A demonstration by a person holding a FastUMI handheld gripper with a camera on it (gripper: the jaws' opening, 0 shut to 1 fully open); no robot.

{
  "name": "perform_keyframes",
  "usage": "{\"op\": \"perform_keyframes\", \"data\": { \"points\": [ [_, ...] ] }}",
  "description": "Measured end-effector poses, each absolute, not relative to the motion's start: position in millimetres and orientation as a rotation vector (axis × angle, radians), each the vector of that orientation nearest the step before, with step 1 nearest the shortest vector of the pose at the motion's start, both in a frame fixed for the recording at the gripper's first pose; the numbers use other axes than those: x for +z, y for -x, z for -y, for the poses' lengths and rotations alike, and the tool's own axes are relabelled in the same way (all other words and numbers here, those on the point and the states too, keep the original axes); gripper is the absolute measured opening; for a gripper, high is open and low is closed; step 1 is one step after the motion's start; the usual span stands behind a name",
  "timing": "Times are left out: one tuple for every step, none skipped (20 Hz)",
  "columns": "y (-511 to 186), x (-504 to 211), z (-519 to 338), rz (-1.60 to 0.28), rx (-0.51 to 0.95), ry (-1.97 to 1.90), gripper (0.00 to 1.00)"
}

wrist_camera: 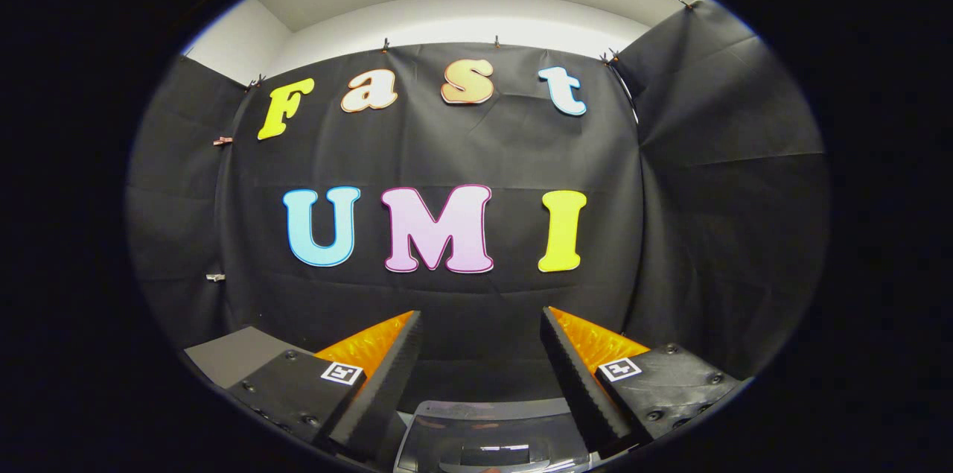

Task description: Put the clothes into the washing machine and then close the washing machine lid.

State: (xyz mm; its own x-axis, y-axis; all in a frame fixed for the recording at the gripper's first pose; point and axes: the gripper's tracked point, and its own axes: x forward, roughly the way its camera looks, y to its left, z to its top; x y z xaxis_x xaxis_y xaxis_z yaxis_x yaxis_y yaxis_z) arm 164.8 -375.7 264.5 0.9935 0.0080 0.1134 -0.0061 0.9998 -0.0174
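Note:
My gripper (480,328) is open, its two fingers spread wide with nothing between them, pointing level at the booth's black cloth wall. Below and between the fingers, close under me, lies the top of the washing machine (491,432): a grey rounded rim around a dark glossy lid panel with a light reflection on it. I cannot tell whether that lid is up or down. No clothes are in sight.
A flat grey surface (234,354) lies beyond the left finger, against the cloth wall. Black cloth (730,235) encloses the booth on the back and both sides, with white wall and ceiling above it.

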Motion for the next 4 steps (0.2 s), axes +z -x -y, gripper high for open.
{"op": "perform_keyframes", "data": {
  "points": [
    [-165.8, 264.5, 375.4, 0.115, 0.006, 0.015, 0.99],
    [-167.7, 265.4, 374.2, 0.116, 0.007, 0.013, 0.99],
    [-169.3, 266.2, 372.9, 0.118, 0.007, 0.012, 0.99],
    [-171.4, 266.0, 372.0, 0.119, 0.007, 0.012, 0.99]
  ]
}}
